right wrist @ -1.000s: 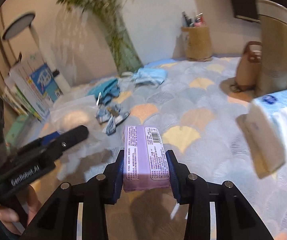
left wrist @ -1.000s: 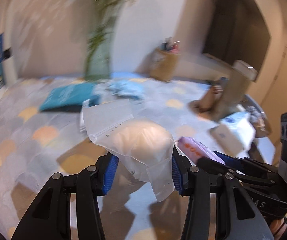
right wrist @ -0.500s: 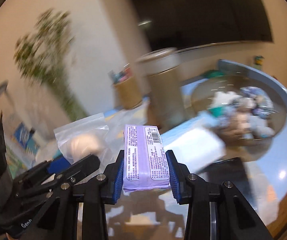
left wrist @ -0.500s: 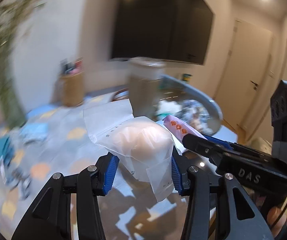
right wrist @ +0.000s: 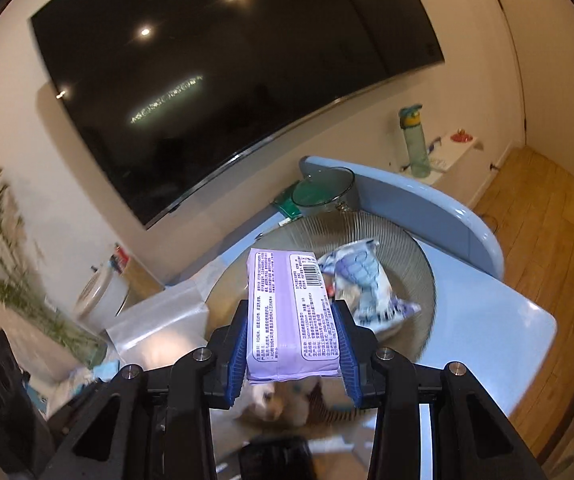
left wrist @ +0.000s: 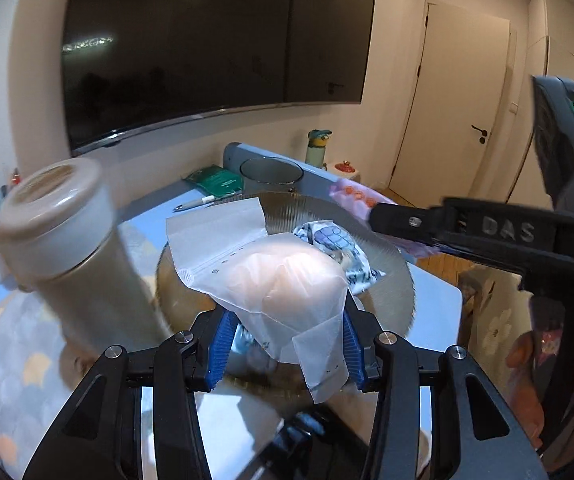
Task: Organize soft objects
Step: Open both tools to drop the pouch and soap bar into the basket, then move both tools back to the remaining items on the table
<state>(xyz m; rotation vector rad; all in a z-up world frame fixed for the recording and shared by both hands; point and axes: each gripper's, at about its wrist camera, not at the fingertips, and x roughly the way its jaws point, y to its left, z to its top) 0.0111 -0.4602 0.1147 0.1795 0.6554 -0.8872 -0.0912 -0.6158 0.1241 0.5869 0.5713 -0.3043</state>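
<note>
My left gripper [left wrist: 285, 344] is shut on a clear zip bag [left wrist: 283, 276] with a pale soft lump inside, held above the ribbed metal bowl [left wrist: 391, 256]. My right gripper [right wrist: 291, 344] is shut on a purple tissue pack [right wrist: 287, 316], also held over the bowl [right wrist: 419, 256]. In the left wrist view the right gripper's fingers [left wrist: 447, 224] reach in from the right with the purple pack [left wrist: 355, 196]. A blue-white patterned packet [right wrist: 367, 284] lies in the bowl, along with other blurred soft items below. The zip bag shows at the left of the right wrist view [right wrist: 159, 324].
A tall beige canister [left wrist: 71, 248] stands left of the bowl. Behind the bowl are a glass-lidded pot [right wrist: 323, 192], a green packet [left wrist: 215, 180], a pen [left wrist: 195, 202] and a curved blue table end [right wrist: 447, 216]. A water bottle [right wrist: 415, 140] and a large dark TV [right wrist: 223, 80] are behind.
Both grippers have swung right from the patterned tablecloth area to above the metal bowl, each still holding its item. The canister is now on the left.
</note>
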